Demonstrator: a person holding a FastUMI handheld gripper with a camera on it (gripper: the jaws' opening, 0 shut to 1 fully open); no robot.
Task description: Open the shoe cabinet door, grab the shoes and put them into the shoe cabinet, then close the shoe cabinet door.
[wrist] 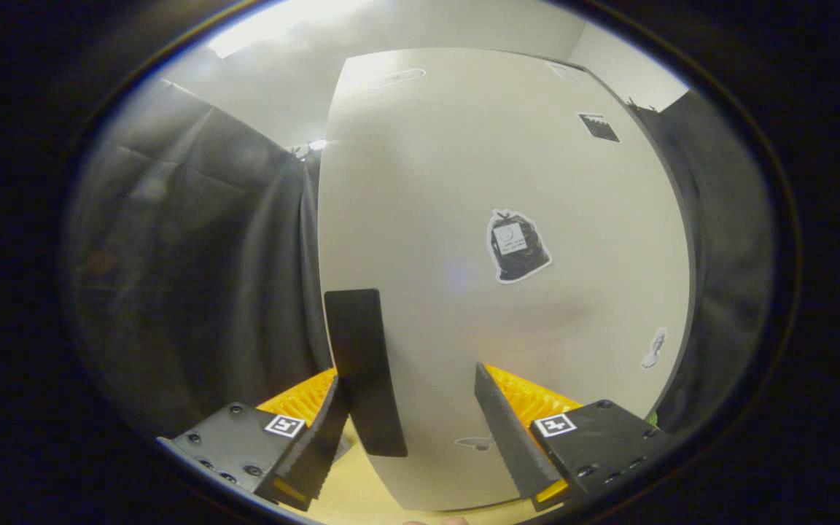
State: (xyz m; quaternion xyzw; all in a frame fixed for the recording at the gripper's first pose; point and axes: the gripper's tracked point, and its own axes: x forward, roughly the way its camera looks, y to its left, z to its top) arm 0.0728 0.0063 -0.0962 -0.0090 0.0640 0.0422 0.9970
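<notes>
One claw (413,430) faces the shoe cabinet door (500,219) at close range, its two fingers spread apart and gripping nothing. Between the fingers, close against the left one, stands the door handle (365,372), a flat, dark, matte strip set upright near the door's left edge. Whether the left finger touches the handle cannot be told.

Task stage, as judged: whether the door is being opened or closed cannot be settled, since the panel hides the cabinet's inside and no shoes can be seen.

Materials and shapes: the door is a smooth, pale, laminate-like panel with a thin dark edge along its right side; it bears a trash-bag sticker (517,246), a small pale sticker (655,348) lower right, and a dark square marker (599,127) higher up. The finger pads are ribbed. Creased black cloth (187,277) hangs beside the door.
</notes>
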